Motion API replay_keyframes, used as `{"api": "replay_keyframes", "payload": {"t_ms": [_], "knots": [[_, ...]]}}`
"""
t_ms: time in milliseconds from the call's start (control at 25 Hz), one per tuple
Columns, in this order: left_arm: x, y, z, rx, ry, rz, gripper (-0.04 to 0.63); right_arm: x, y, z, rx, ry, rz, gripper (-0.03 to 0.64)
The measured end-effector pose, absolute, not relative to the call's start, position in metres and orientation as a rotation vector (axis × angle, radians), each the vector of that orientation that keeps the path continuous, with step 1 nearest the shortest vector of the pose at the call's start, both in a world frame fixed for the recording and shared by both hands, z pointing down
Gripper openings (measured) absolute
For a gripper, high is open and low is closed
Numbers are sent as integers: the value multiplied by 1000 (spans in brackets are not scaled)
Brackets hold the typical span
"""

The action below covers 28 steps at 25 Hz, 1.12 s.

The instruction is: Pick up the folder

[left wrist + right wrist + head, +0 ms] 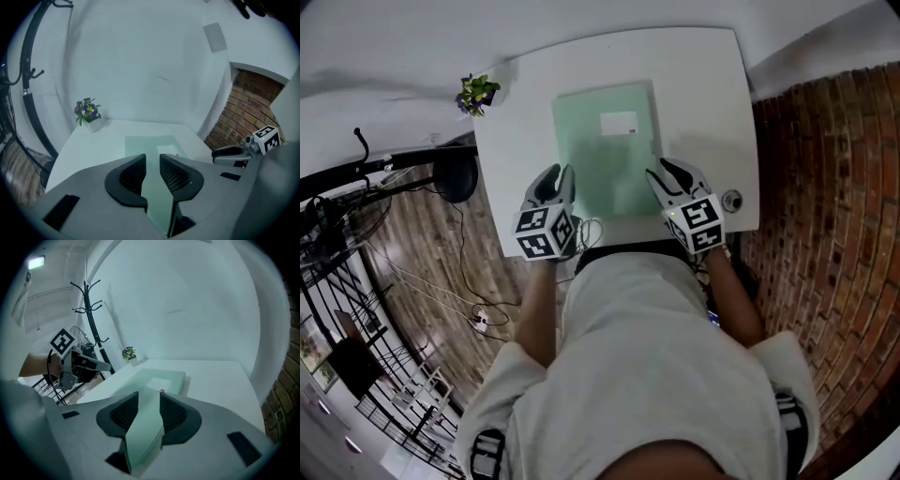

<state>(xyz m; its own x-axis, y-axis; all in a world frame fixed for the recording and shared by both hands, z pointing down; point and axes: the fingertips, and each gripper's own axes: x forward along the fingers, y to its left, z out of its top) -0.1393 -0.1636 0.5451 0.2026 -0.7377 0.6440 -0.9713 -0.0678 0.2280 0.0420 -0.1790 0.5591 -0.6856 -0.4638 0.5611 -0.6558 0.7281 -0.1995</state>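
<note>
A pale green rectangular plastic folder is lying flat on a white rectangular table, its long side running away from the person, with a white rectangular label showing on its cover toward the far end. The left gripper is hovering at the folder's near left corner and the right gripper at its near right corner, both pointing forward and downward. In the left gripper view the two dark ribbed jaws are standing slightly apart, with a narrow gap through which the green cover is showing; nothing is being pinched. In the right gripper view the jaws are standing somewhat wider apart, again with only the folder's surface showing beyond them and no grip on it.

A small potted plant with purple and yellow flowers is sitting at the table's far left corner, and a small round metallic fitting is sitting near the table's near right edge. The table is standing against a plain white wall. A red brick wall is running along the right side. Brown wood-plank flooring is spreading out on the left, where white cables are trailing. A black coat stand is rising by the wall on that side.
</note>
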Motion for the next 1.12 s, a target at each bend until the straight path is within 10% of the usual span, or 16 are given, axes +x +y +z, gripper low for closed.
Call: {"api": "replay_keyframes", "payload": {"t_ms": [1120], "knots": [[-181, -194, 643, 1685, -1325, 502, 181, 40, -190, 647, 901, -2195, 913, 187]]}}
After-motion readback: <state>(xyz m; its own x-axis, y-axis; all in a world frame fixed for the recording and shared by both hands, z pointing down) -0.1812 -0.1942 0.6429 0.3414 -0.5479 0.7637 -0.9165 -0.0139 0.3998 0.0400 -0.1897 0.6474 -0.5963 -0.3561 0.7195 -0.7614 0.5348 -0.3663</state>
